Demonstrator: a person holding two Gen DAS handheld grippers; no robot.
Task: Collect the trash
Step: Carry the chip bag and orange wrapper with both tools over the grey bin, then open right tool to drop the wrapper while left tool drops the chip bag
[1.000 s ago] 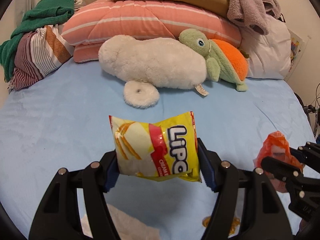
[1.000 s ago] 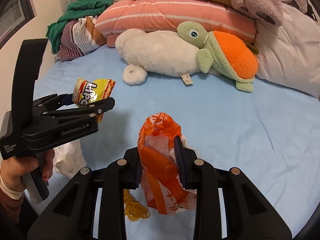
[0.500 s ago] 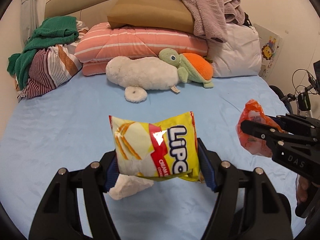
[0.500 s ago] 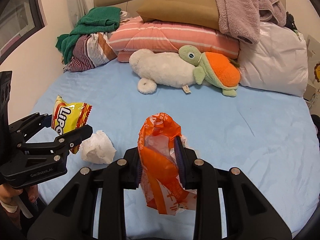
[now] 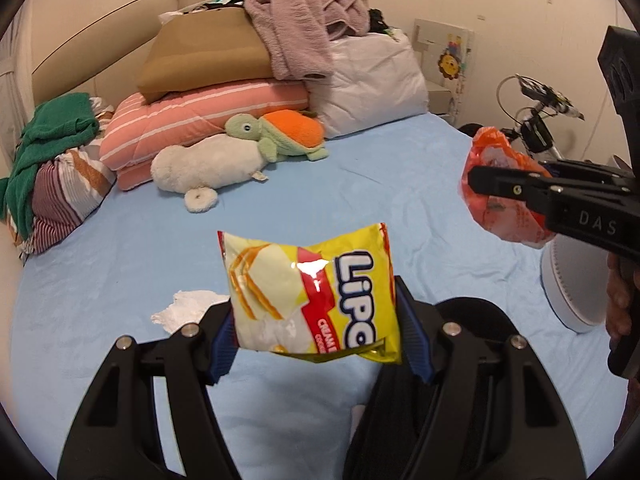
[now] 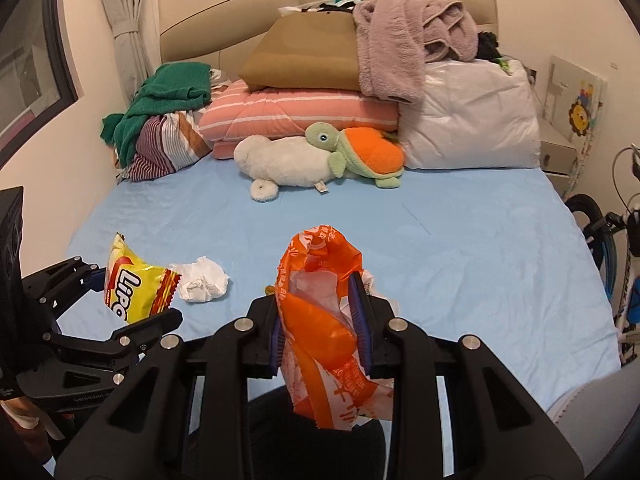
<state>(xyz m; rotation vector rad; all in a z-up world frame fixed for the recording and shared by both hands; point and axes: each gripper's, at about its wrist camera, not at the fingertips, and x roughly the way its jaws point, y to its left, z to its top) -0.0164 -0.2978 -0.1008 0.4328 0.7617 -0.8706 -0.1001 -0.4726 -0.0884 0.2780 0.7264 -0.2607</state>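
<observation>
The left gripper [image 5: 314, 332] is clamped on a yellow snack packet [image 5: 312, 294], its blue pads pressing both side edges, the packet held in the air above the near edge of the bed [image 5: 120, 240]. The right gripper [image 6: 320, 320] is closed on an orange plastic bag [image 6: 320, 320], which stands up between the pads and hangs crumpled below them, likewise above the bed's near edge. In the right wrist view the packet sits to the left of the bag, well apart from it.

Just past the packet, a crumpled white tissue [image 6: 202, 282] lies on the bed's blue sheet near the front edge, untouched by either tool. The middle of the bed is bare sheet.

Toward the head of the bed lie a white plush toy [image 6: 288, 164] and, touching it, a green and orange plush turtle [image 6: 360, 152]. Behind them a pink striped quilt [image 6: 296, 118] carries a brown pillow [image 6: 304, 60] and a mauve towel [image 6: 400, 40]; a white pillow [image 6: 472, 120] lies at the right, a heap of green and striped clothes [image 6: 160, 120] at the left, all against the headboard [image 6: 240, 20].
</observation>
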